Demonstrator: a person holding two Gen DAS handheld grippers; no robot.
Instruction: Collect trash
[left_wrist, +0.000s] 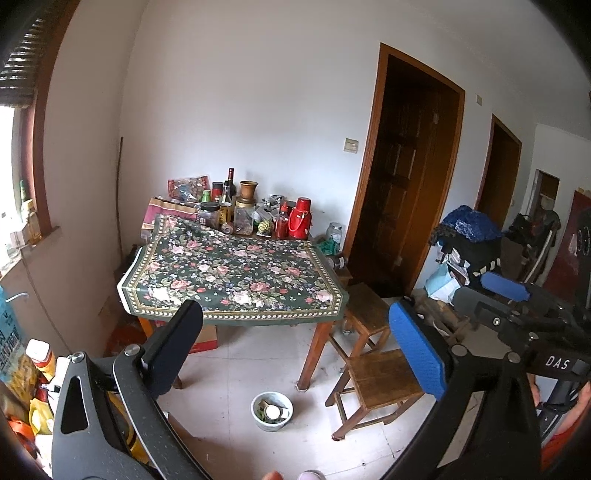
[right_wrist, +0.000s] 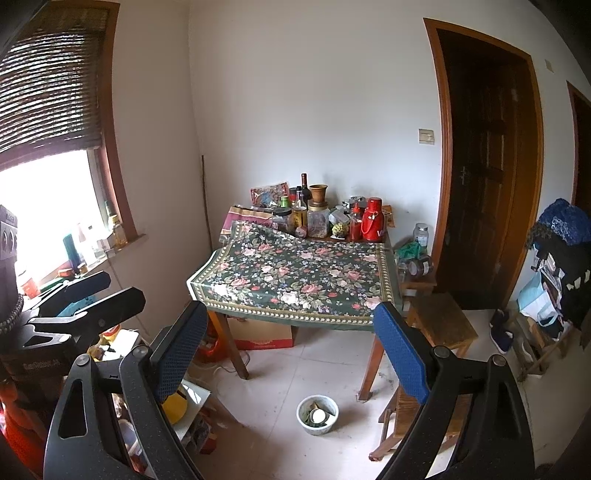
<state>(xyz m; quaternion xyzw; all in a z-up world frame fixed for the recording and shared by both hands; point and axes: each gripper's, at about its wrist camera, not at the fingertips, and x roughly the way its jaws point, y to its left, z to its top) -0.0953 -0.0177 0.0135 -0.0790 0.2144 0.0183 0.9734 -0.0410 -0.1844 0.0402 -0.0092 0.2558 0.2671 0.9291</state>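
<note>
Trash bin (left_wrist: 272, 410) sitting on the tiled floor (left_wrist: 236, 369) in front of the table, both grippers hanging empty above it.

The small round bin, white and smooth-walled, is already holding scraps and a pale round lid or cup, and is standing near the table leg (left_wrist: 314, 354), probably so waste can be dropped straight in. The left gripper (left_wrist: 295, 343) and right gripper (right_wrist: 291, 354) are both standing wide apart with nothing between the blue textured pads, angled down toward the floor. A glossy floral cloth (left_wrist: 236, 273) is draping the table; bottles and jars are crowding its far edge, and wooden stools (left_wrist: 376, 384) are sitting just beside it.
</note>
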